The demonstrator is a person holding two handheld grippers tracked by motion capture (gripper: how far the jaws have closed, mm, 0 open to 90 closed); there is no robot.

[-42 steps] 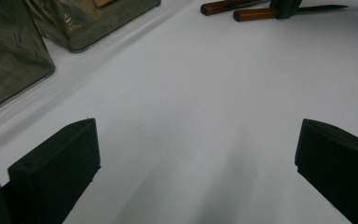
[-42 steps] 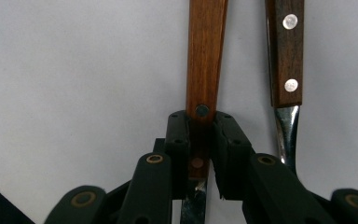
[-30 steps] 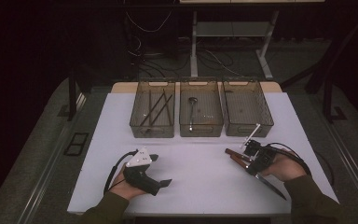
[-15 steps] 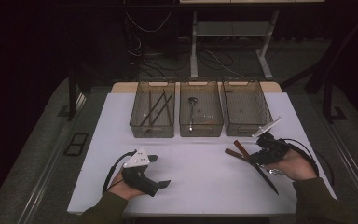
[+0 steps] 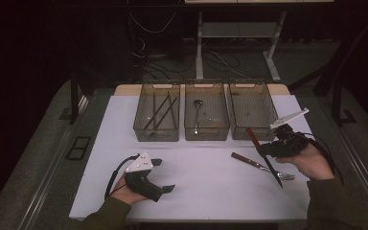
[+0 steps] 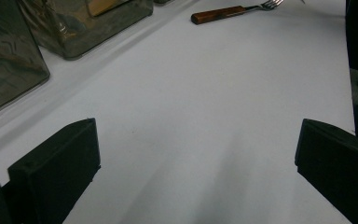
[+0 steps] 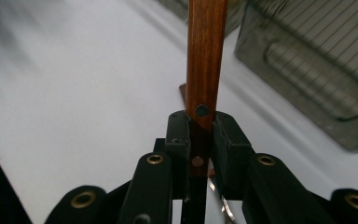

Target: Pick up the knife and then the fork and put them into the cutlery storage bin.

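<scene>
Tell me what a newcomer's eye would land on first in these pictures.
First, the right gripper at the table's right side, shut on a wooden-handled knife and holding it tilted above the white table. Next, the wooden-handled fork lying flat just below it. Then the three clear bins in a row at the far edge, and the left gripper resting open at the near left.

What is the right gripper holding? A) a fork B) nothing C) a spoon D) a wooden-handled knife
D: in the right gripper view, the right gripper is clamped on the wooden-handled knife, while the fork lies on the table.
</scene>
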